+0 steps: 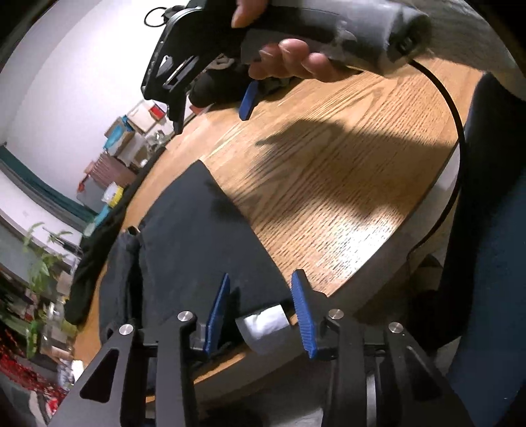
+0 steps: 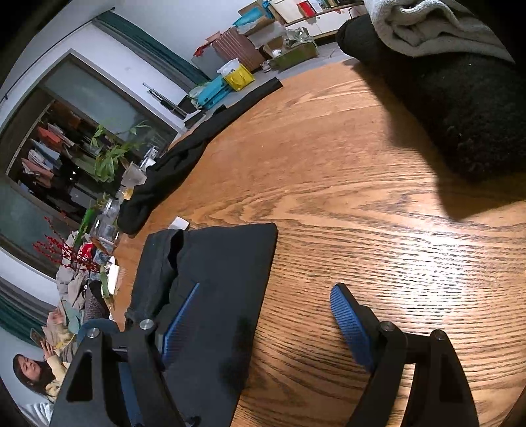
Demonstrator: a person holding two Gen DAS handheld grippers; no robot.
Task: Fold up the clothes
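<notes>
Folded black garment (image 1: 210, 236) lying flat on the oak-grained tabletop (image 1: 328, 170), filling the lower left of the left wrist view and the lower centre of the right wrist view (image 2: 213, 295), one squared corner pointing toward the upper centre of each frame. Left gripper (image 1: 261, 307) at the bottom centre of its own view, blue-padded jaws parted a moderate way and gripping nothing, a white label or tag (image 1: 263, 323) at the garment's near edge showing between them, close to the tabletop rim. Right gripper (image 2: 263, 325) low in its own frame, jaws spread wide and empty, left pad over the dark cloth, right pad over bare wood. Same right gripper seen from outside at the top of the left wrist view (image 1: 210, 95), grey handle wrapped by a hand (image 1: 289, 59), black cable (image 1: 450, 138) trailing down the right side. Second dark garment (image 2: 184, 154) draped along the tabletop's far edge, upper left of centre in the right wrist view. Bulky black fabric (image 2: 460, 111) with a pale grey cloth (image 2: 424, 29) on top in the upper right of that frame. Beyond the tabletop, a green plant (image 2: 111, 157), stacked boxes (image 2: 250, 42) and a seated woman (image 2: 36, 374) at lower left.
</notes>
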